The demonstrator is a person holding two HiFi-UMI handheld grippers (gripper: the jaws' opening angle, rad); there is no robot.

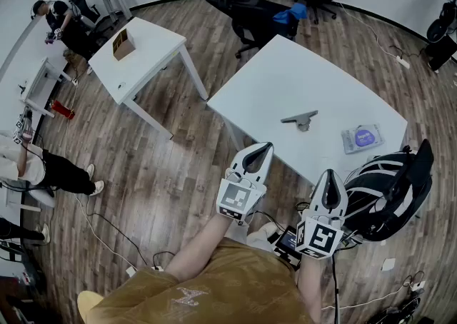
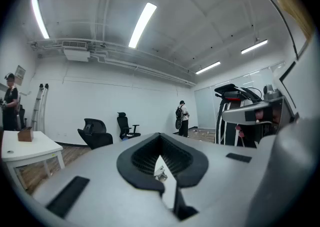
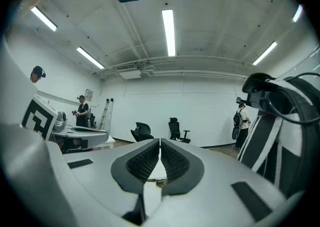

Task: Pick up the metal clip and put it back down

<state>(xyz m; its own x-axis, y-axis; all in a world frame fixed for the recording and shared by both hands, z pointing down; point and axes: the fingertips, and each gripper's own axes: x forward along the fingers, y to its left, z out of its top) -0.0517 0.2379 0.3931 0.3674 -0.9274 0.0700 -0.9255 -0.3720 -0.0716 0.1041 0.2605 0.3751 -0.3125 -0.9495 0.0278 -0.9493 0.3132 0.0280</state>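
Jaws of the left hand-held gripper (image 1: 267, 148) meet at their tips with nothing held between them. Those of the right hand-held gripper (image 1: 330, 173) are pressed together along their length, leaving only a thin slit, and are likewise empty. Both grippers are held level just off the near edge of the white desk (image 1: 271, 73), above the wooden floor (image 1: 178, 165), the left one nearer that edge than the right. The metal clip (image 1: 300, 120) lies flat on the desk, about midway across it and closer to the near edge than the far one, well apart from both grippers. In the left gripper view it shows small through the hollow behind the closed tips. A grey packet with a purple round label (image 1: 363, 137) lies on the desk toward its right end, near the clip but not touching it. A black and white bag (image 1: 389, 187) sits off the desk's near right corner. Left of the desk stands a smaller white table (image 1: 153, 55) bearing a brown box (image 1: 123, 43). Black office chairs (image 1: 250, 12) stand beyond the desk's far side.
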